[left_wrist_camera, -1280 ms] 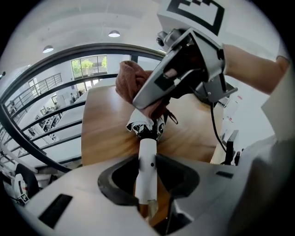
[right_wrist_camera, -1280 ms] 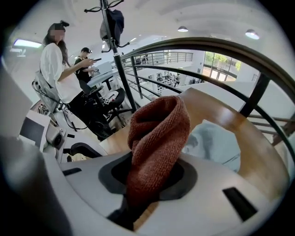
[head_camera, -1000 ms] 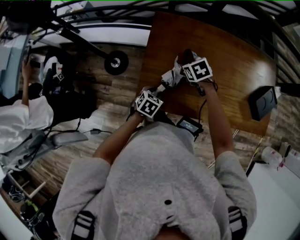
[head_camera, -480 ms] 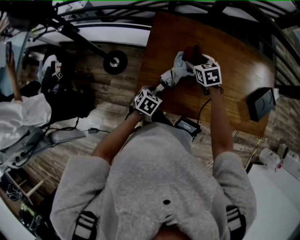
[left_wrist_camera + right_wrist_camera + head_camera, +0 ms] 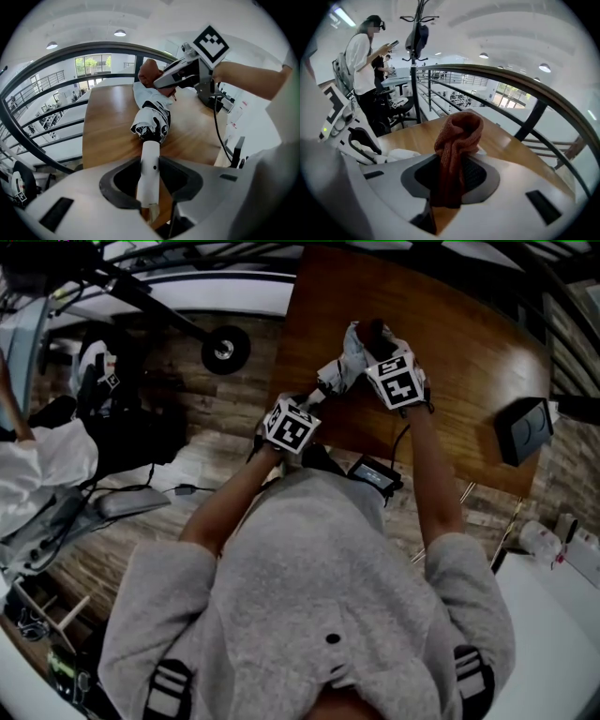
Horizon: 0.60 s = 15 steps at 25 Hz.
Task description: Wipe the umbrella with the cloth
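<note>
Our right tongs (image 5: 450, 180), just closing onto the cloth (image 5: 457, 136), sit back over the umbrella (image 5: 152, 119); left tongs (image 5: 150, 183) clamp its handle (image 5: 151, 161) above the wooden tabletop (image 5: 105, 126)

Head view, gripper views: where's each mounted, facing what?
Head view: head-mounted, steeply down at brown wooden table; arms, left gripper, right gripper show.
Left gripper view: rides left gripper, along jaws gripping folded white-and-black umbrella; right forearm shows.
Right gripper view: rides right gripper, jaws gripping rust knitted cloth; no arm visible.
Shared: table, all three.
</note>
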Available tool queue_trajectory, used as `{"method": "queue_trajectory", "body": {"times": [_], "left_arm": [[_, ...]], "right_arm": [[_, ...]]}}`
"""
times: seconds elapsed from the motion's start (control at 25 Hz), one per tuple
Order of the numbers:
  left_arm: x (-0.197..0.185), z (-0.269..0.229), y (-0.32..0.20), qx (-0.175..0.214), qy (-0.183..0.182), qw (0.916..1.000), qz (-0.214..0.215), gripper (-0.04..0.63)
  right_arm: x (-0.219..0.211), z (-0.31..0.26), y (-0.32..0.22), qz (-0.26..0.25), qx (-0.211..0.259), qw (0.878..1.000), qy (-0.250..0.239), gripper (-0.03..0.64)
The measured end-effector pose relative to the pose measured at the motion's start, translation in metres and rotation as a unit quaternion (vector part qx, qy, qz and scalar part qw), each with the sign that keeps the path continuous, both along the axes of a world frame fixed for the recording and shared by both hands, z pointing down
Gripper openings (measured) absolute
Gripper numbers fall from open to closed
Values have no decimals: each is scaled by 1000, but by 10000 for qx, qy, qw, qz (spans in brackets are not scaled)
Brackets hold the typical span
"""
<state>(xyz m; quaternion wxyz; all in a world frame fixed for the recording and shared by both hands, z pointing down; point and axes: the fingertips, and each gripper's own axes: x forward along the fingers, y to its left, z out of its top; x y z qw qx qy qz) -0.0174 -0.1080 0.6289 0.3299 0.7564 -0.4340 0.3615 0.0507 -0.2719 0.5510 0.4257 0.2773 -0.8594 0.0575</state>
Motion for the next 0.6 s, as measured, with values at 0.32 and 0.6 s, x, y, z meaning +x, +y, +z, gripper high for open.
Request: {"method": "queue_trajectory", "body": {"times": [0.32, 0.6], "left_arm": [[-3, 1, -1, 131, -1, 9999, 48, 132], [4, 2, -4, 139, 47, 9999, 88, 132]], "right_arm": [[-84, 28, 115, -968, -1448, 9831, -567, 100], [-61, 29, 92, -324, -1674, 9810, -931, 101]]}}
